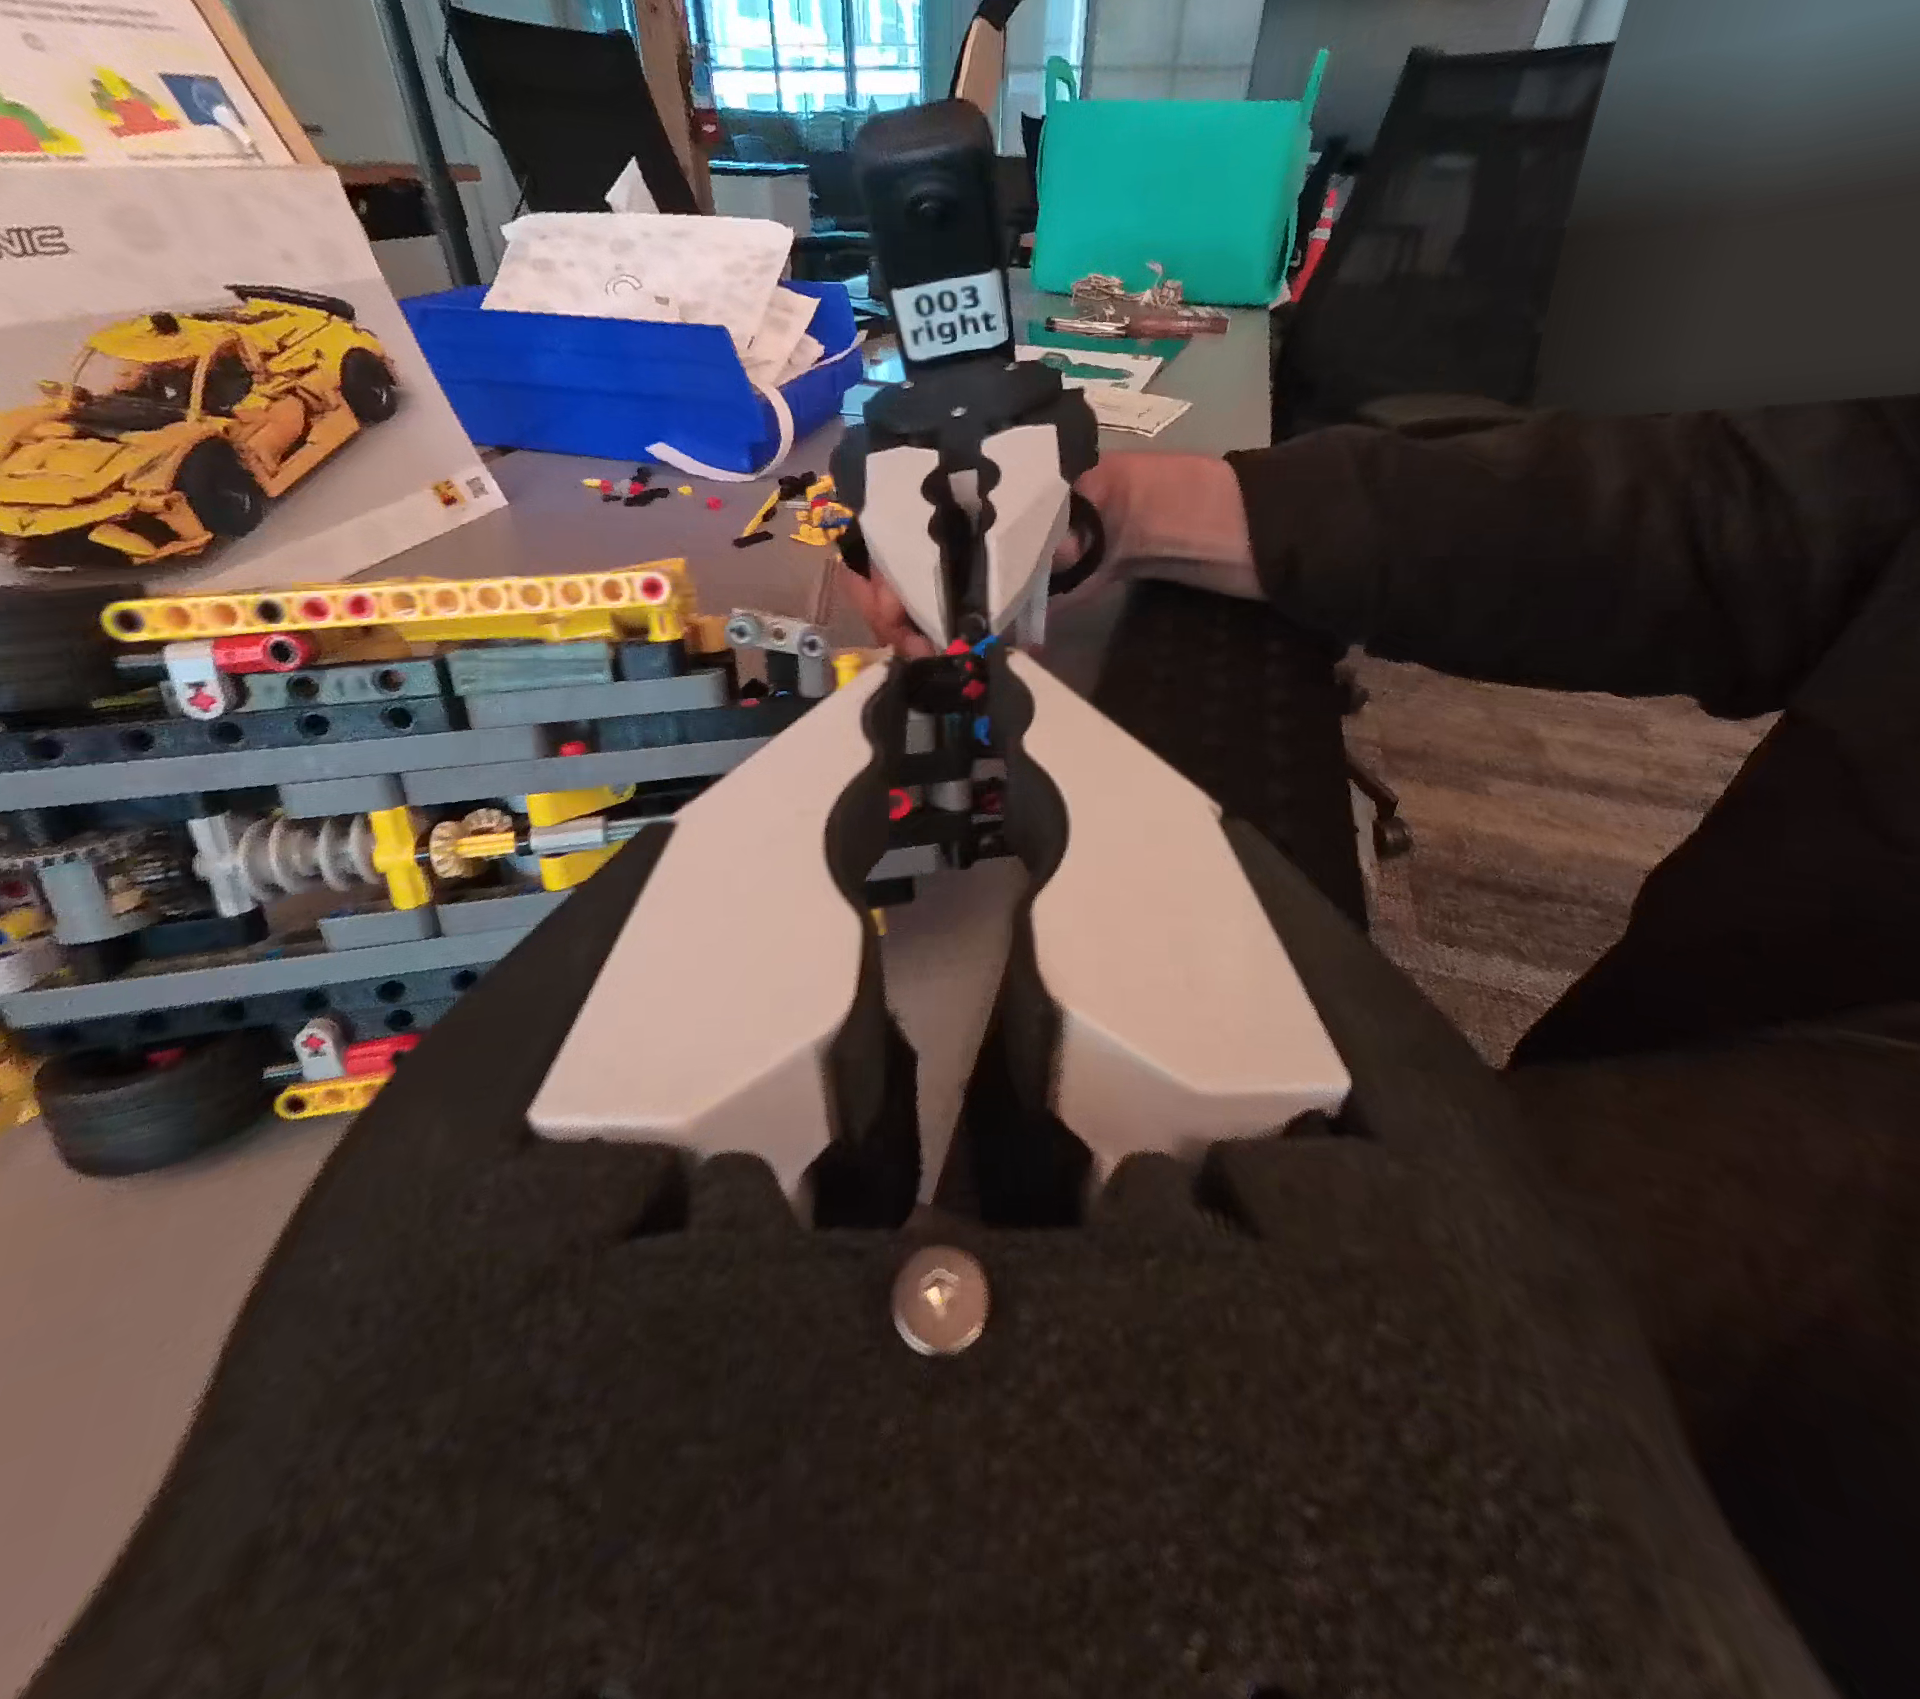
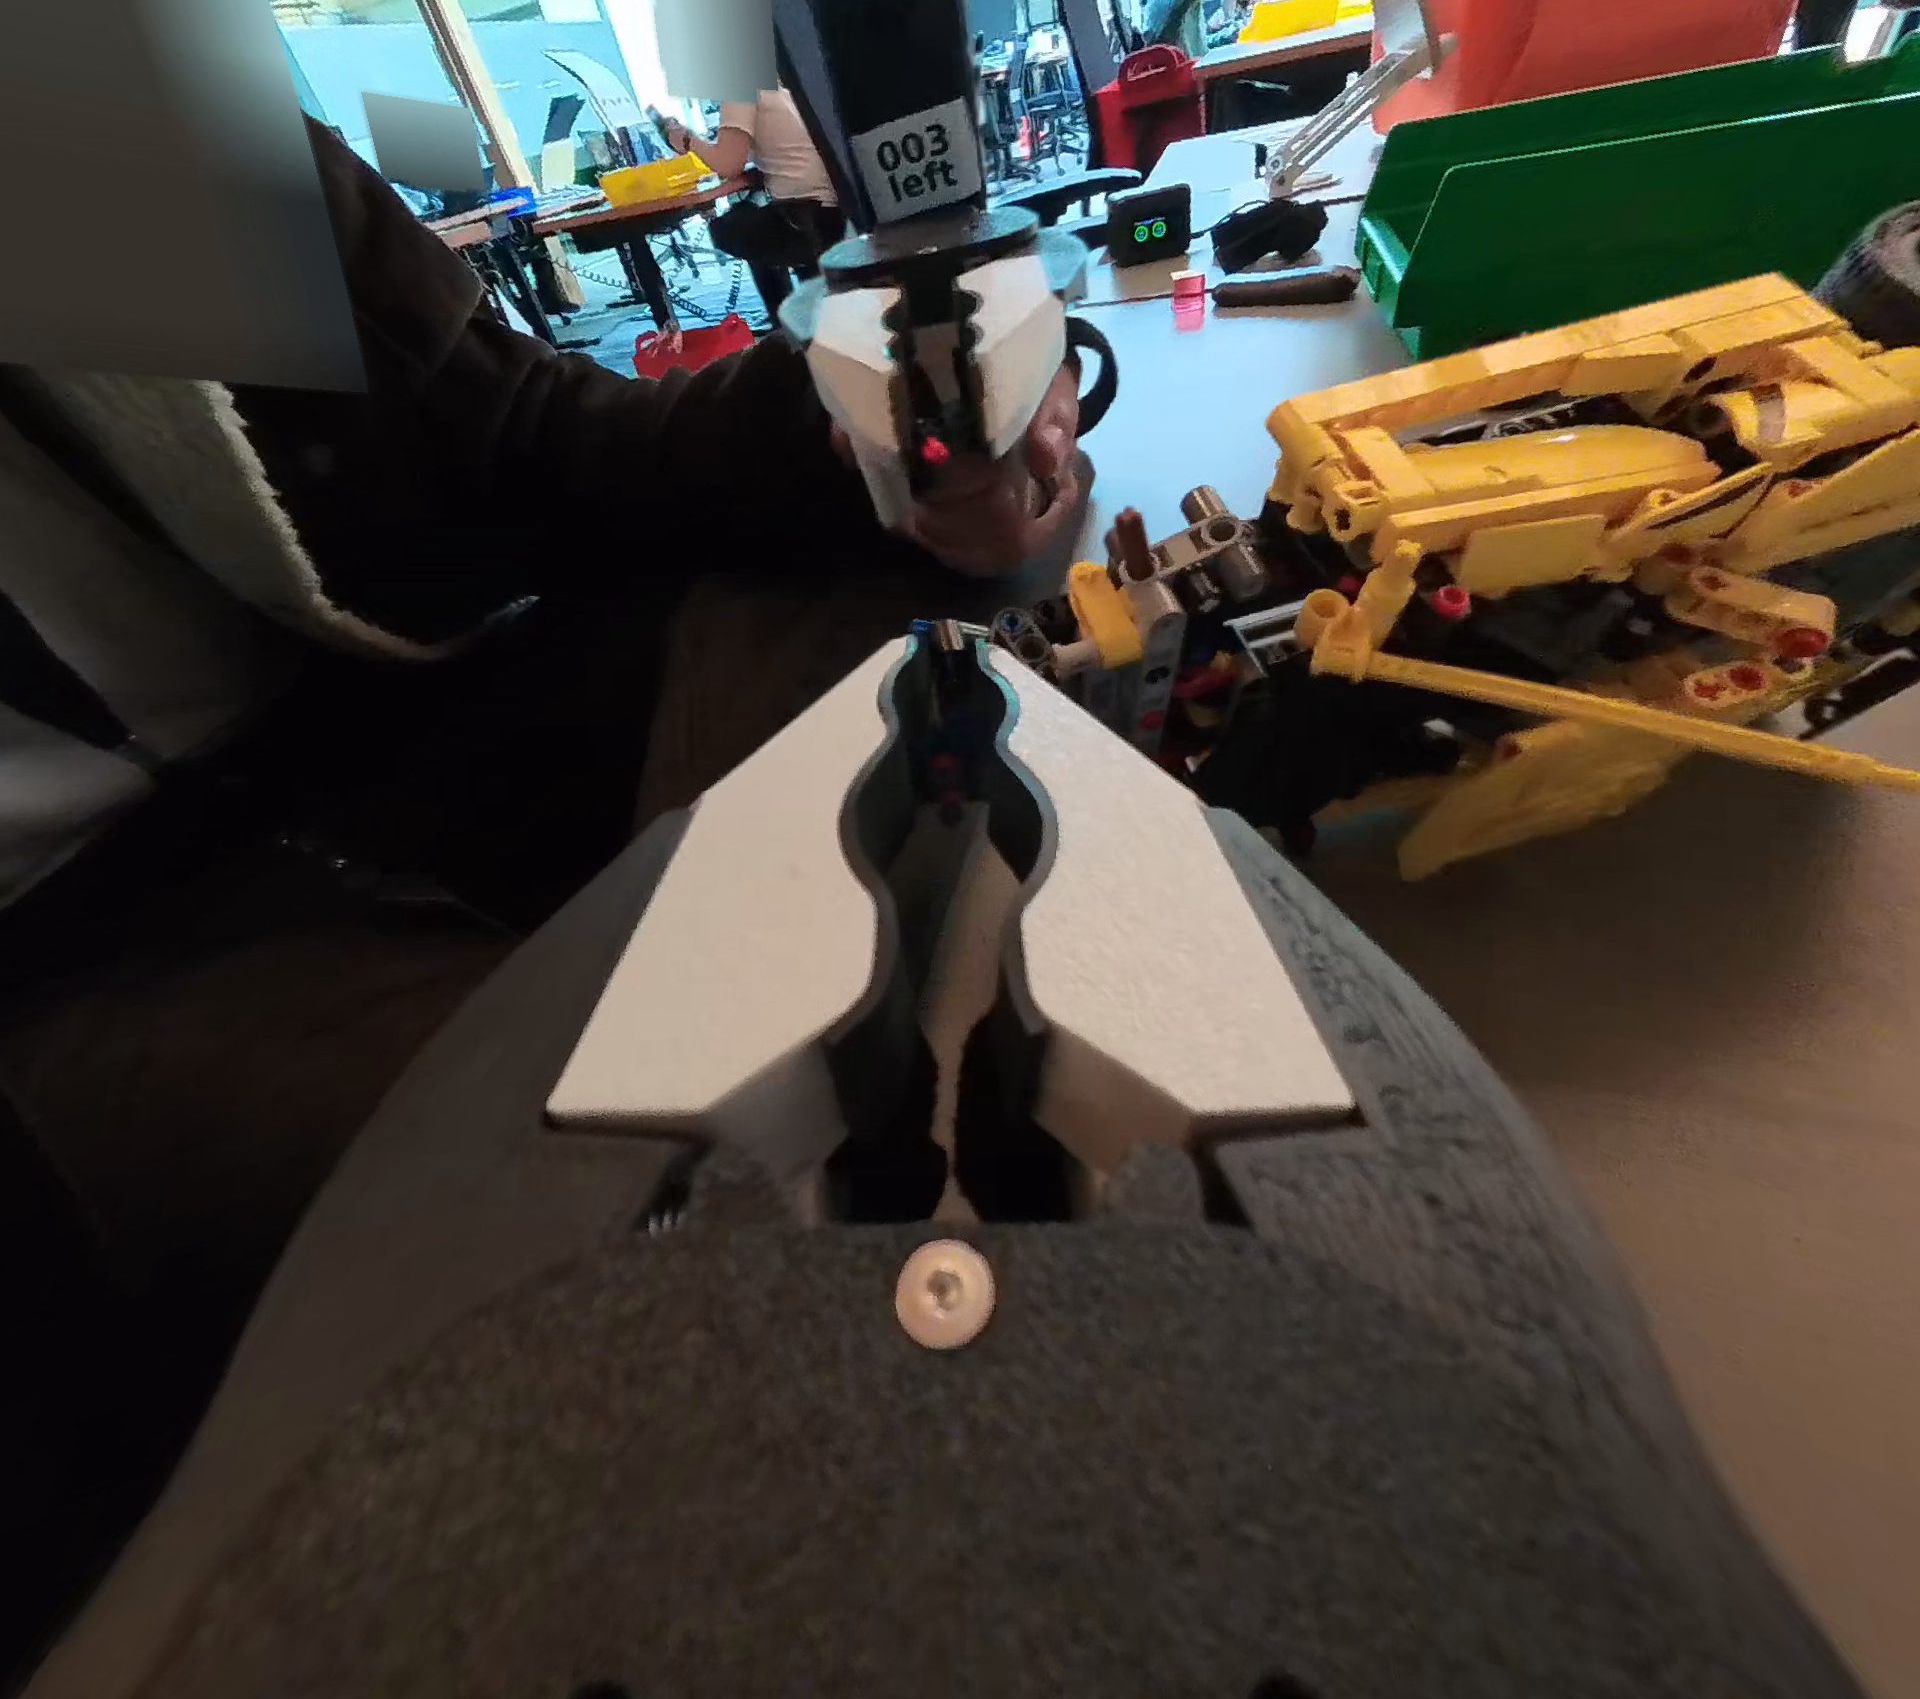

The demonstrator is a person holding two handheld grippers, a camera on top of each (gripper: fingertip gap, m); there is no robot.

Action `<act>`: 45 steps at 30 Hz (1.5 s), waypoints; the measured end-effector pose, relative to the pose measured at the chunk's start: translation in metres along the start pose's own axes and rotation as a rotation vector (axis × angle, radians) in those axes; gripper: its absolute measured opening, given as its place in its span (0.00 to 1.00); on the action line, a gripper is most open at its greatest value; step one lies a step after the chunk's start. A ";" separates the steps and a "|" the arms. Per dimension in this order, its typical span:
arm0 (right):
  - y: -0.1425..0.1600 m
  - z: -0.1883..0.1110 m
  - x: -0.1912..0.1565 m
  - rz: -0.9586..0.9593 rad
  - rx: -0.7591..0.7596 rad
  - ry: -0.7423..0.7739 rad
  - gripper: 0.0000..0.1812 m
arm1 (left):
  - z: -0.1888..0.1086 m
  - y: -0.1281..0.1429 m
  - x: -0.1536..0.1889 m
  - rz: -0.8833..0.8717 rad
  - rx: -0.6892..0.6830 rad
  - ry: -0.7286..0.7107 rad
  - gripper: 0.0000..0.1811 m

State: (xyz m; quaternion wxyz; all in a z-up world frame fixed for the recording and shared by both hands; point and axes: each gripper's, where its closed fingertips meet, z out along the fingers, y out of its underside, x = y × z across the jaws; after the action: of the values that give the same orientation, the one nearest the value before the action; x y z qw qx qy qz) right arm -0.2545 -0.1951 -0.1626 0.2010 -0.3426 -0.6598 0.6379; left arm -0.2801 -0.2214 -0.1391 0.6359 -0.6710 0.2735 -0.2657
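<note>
My left gripper (image 1: 948, 667) is shut on a small black brick assembly (image 1: 940, 776) with red and blue pins and grey parts. My right gripper (image 1: 971, 626) faces it tip to tip and seems to touch the far end of that assembly. In the right wrist view my right gripper (image 2: 945, 647) is shut on a thin black piece (image 2: 943, 735) with blue and red pins. The left gripper (image 2: 935, 465) is beyond it with a red pin between its fingers. A yellow and grey brick car model (image 1: 364, 766) lies on its side on the table, to the right in the right wrist view (image 2: 1507, 558).
A booklet with a yellow car picture (image 1: 187, 402) and a blue bin of paper bags (image 1: 623, 392) stand behind the model, with loose pieces (image 1: 727, 496) nearby. A teal bag (image 1: 1164, 195) is farther back. A green bin (image 2: 1610, 195) stands behind the car. Dark sleeves (image 1: 1558, 548) hold the grippers. Across from one pair of fingers to the other is roughly 5 cm.
</note>
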 end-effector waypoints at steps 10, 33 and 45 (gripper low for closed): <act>-0.002 0.016 -0.003 -0.059 -0.046 0.090 0.04 | 0.018 0.000 0.003 0.413 -0.032 -0.196 0.08; -0.016 0.018 -0.017 0.359 0.052 -0.165 0.02 | 0.025 0.001 0.011 0.653 0.001 -0.216 0.08; -0.010 0.017 -0.017 0.322 -0.007 -0.141 0.02 | 0.029 0.007 0.013 0.744 -0.048 -0.234 0.08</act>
State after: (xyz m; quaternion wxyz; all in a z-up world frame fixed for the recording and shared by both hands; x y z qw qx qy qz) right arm -0.2562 -0.2187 -0.1516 0.0483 -0.3990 -0.6111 0.6819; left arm -0.2511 -0.2101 -0.1472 0.6998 -0.5665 0.4299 0.0676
